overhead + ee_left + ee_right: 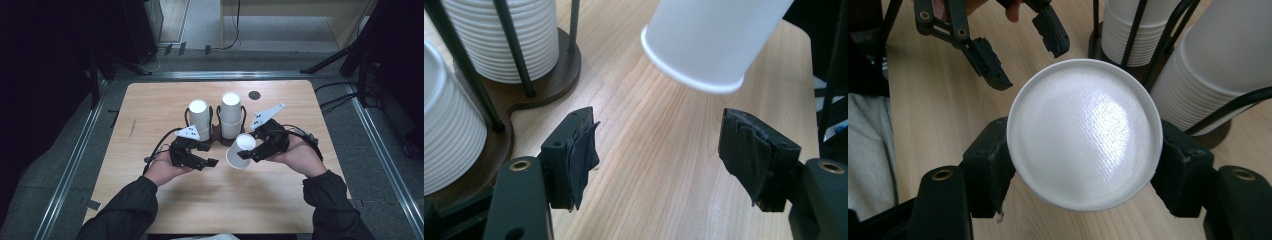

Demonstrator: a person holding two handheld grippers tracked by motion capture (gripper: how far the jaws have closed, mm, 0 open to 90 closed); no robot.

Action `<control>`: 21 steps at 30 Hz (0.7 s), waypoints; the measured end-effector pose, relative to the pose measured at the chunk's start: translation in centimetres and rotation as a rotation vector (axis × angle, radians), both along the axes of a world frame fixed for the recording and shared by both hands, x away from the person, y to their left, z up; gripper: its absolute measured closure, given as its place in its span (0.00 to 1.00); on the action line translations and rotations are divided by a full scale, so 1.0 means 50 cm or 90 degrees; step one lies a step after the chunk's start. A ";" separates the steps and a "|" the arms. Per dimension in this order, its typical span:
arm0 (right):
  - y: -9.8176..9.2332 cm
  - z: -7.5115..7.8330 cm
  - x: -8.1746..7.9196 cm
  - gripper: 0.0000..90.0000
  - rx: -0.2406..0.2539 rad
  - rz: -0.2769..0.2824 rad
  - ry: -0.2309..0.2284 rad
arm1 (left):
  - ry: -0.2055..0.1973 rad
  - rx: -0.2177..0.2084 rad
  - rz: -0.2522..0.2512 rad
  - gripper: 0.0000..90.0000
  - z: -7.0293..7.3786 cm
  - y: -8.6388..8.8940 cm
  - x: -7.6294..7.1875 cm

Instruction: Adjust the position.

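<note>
the right gripper [1083, 165] has its jaws clamped on the sides of a single white paper cup [1084, 132], which is tipped on its side above the light wooden worktop [150, 115], its closed base facing back along the jaws. the left gripper [659, 160] stands with its jaws wide apart and nothing between them, bare wood showing in the gap. the cup's rim hangs just beyond those open jaws, ahead and slightly to their right. behind both grippers, a dark wooden holder with black wire posts [216, 131] carries two upside-down stacks of white paper cups [230, 114].
</note>
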State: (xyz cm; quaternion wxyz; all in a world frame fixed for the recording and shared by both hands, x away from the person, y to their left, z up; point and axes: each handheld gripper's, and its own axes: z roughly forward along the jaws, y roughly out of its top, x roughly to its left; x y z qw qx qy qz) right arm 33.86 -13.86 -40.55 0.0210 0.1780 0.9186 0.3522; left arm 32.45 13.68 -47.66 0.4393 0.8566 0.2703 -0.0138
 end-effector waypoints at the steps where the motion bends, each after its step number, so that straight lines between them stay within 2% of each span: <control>1: 0.002 -0.010 0.000 0.36 0.005 -0.002 0.008 | -0.002 0.001 -0.001 0.35 -0.001 0.002 0.000; 6: 0.018 -0.050 -0.002 0.37 0.018 0.015 0.027 | 0.001 -0.010 -0.011 0.31 -0.009 0.008 -0.003; 11: 0.033 -0.076 -0.004 0.36 0.029 0.035 0.040 | 0.034 -0.035 -0.034 0.23 -0.020 0.013 -0.003; 14: 0.038 -0.086 -0.007 0.36 0.047 0.055 0.036 | 0.021 -0.038 -0.041 0.20 -0.019 0.017 -0.008; 17: 0.044 -0.095 -0.008 0.36 0.046 0.063 0.041 | 0.023 -0.055 -0.049 0.17 -0.023 0.025 -0.010; 21: 0.054 -0.100 -0.007 0.36 0.045 0.072 0.049 | 0.011 -0.049 -0.060 0.17 -0.027 0.031 -0.014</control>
